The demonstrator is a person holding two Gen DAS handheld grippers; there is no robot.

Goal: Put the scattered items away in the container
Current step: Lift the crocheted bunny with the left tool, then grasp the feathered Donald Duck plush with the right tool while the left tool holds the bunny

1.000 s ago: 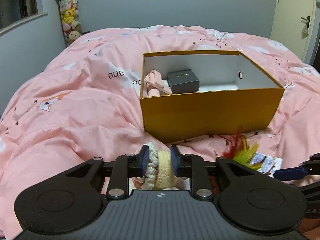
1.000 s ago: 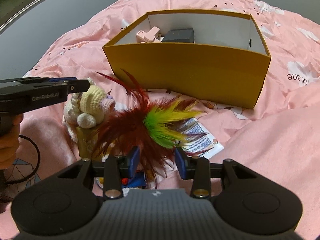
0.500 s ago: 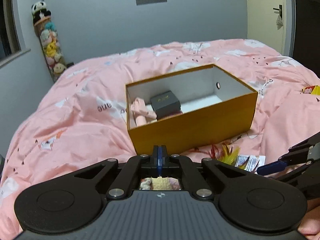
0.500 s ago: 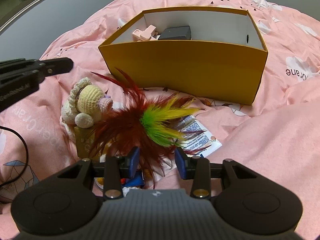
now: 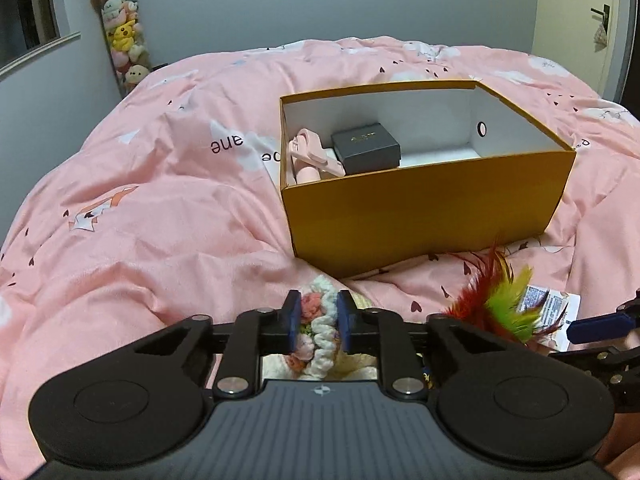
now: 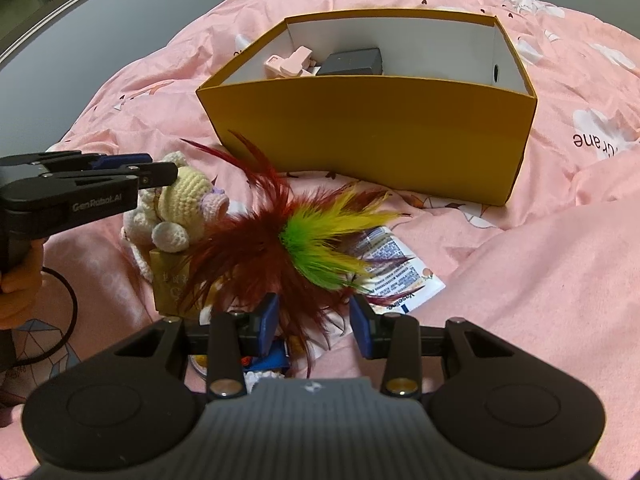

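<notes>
The open-topped orange cardboard box [image 5: 424, 208] sits on the pink quilt [image 5: 140, 216], bare bedding to its left; inside lie one dark grey case [image 5: 366, 152] and one pink clip [image 5: 308, 156]. The left gripper [image 5: 318, 322] straddles the cream crocheted doll [image 6: 180, 208], pads seemingly touching. The right gripper [image 6: 316, 326] stands apart around one red-green feather toy [image 6: 288, 244], beside one printed sachet [image 6: 396, 276].

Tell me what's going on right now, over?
Left hand-held gripper closing around crochet doll. Right hand-held gripper open over feather toy. Orange box ahead, nothing blocking.
</notes>
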